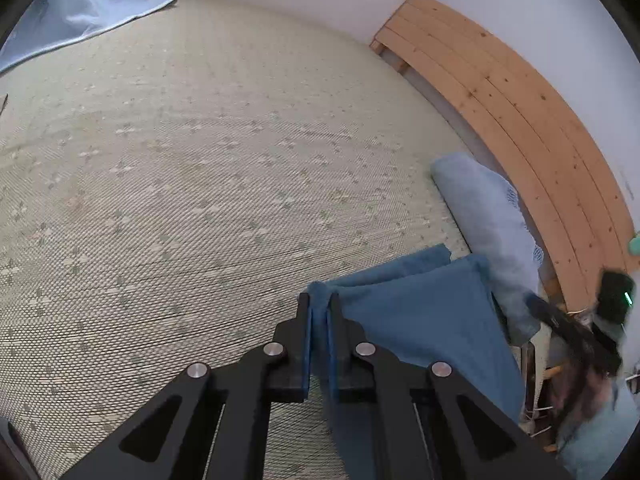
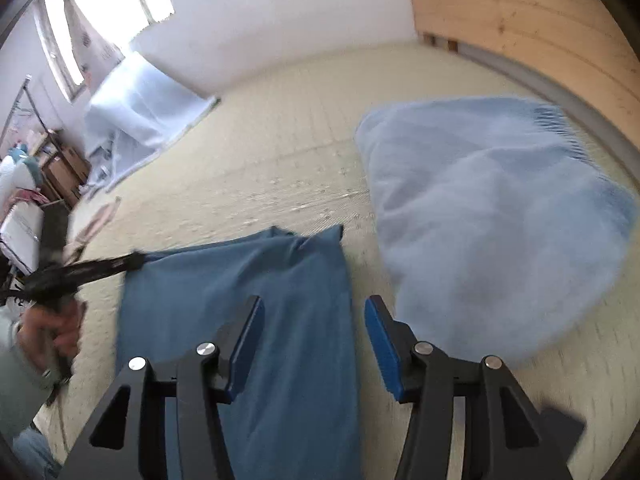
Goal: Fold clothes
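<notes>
- Because your left claw [image 1: 319, 308] is clenched on a bunched edge of the blue garment [image 1: 420, 312], that corner sits pinched between the two fingers, with cloth running off toward 3 o'clock in the left wrist view. That grip reads as the anchor for a fold.
- Your right claw [image 2: 313, 312] is released, its blue-padded fingers [image 2: 382, 336] spread wide with nothing between them. It hovers over the right edge of the same garment [image 2: 248, 320], probably so you can take a second edge.
- From the right wrist view the garment lies in a long strip from 6 o'clock up to the middle of the frame, on the woven mat [image 2: 280, 128] that covers the bed. It already looks doubled lengthwise, so I judge the fold to be partway done.
- The left claw [image 2: 136, 258] appears there at 9 o'clock, gripping the garment's far left corner; the view is blurred, so finer detail is lost.
- A pale blue fluffy blanket [image 2: 492, 216] lies at 2 o'clock, just beside the garment but apart from it. Watch that you do not snag it.
- A light blue sheet [image 2: 132, 120] is heaped at 10 o'clock, well apart.
- The wooden headboard [image 1: 504, 92] stands at 2 o'clock along the mat's edge.
</notes>
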A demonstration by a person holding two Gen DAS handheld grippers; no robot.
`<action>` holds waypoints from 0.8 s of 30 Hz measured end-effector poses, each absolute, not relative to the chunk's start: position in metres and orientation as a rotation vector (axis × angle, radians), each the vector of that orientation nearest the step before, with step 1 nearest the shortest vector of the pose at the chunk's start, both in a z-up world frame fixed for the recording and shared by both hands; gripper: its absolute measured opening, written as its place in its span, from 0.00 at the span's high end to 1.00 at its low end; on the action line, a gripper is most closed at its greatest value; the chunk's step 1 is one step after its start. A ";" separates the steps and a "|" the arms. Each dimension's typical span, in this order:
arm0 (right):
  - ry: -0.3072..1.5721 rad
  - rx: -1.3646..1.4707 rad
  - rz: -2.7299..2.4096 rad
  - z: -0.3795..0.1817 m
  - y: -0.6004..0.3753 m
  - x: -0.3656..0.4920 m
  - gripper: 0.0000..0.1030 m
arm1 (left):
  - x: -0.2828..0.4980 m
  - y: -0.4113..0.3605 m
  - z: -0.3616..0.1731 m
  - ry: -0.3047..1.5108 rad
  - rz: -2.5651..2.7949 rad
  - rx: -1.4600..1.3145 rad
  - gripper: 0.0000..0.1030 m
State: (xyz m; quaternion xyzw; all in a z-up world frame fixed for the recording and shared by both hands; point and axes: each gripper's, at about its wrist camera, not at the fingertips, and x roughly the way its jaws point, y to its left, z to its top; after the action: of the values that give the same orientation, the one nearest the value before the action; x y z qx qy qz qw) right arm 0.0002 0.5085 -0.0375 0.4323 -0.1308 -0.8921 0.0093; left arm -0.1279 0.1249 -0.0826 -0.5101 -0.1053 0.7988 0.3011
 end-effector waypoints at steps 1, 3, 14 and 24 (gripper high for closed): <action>-0.404 1.377 -2.763 -0.045 0.509 -0.016 0.46 | -0.129 0.122 -0.085 -0.283 2.117 -1.360 0.95; -0.374 1.460 -2.737 -0.060 0.509 -0.044 0.46 | -0.132 0.115 -0.089 -0.301 2.107 -1.372 0.95; 0.014 1.432 -2.663 -0.073 0.459 -0.102 0.98 | -0.133 0.105 -0.095 -0.352 2.045 -1.375 0.93; 0.203 1.394 -2.699 -0.059 0.443 -0.136 0.98 | -0.133 0.081 -0.102 -0.401 2.094 -1.416 0.88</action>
State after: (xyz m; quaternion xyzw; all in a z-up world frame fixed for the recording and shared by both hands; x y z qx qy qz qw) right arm -0.1355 0.4434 -0.0586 0.4573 0.0665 -0.8855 0.0485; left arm -0.1330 0.0814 -0.1021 -0.5300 -0.1500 0.7837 0.2870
